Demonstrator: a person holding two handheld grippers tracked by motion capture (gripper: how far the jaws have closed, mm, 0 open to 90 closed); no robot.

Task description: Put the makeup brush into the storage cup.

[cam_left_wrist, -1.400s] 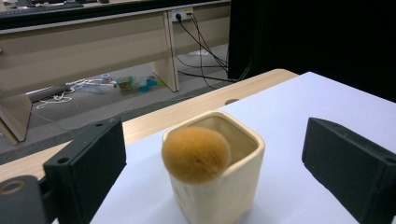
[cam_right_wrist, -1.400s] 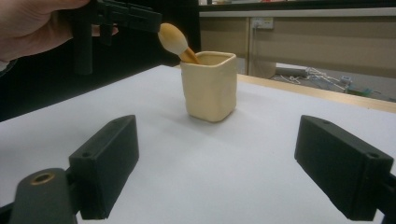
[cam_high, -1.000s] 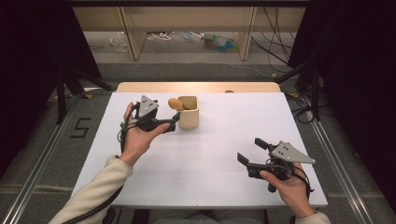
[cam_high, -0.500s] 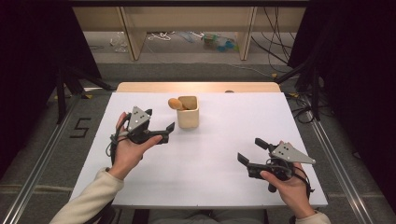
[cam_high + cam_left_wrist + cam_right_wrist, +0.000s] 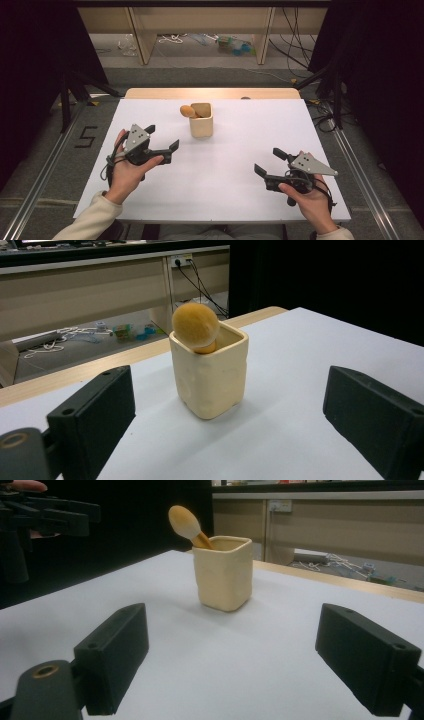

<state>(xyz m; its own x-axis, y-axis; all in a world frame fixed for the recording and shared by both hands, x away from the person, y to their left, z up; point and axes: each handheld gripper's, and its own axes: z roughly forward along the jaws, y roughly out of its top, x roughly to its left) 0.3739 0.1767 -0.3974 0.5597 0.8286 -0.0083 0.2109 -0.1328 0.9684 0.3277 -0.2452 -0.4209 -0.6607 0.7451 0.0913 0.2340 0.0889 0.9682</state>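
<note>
White table (image 5: 220, 190) — bare apart from one cream square cup (image 5: 201, 120), well ahead of both pairs of jaws. In the left gripper view, cup (image 5: 210, 372) centred in the gap between the jaws, nothing between them. Left gripper (image 5: 162, 142) held off the surface, jaws wide, empty, aimed at cup. Right gripper (image 5: 265, 162) low near the table's near edge, jaws wide, empty, cup ahead and farther off. Wooden spoon (image 5: 189, 111) standing bowl-up in cup, leaning over the rim on the side toward the left jaws. Judged step: spoon seated in cup, hands clear. Next move, if any — a straight approach and a grip on the spoon bowl or the cup wall.
</note>
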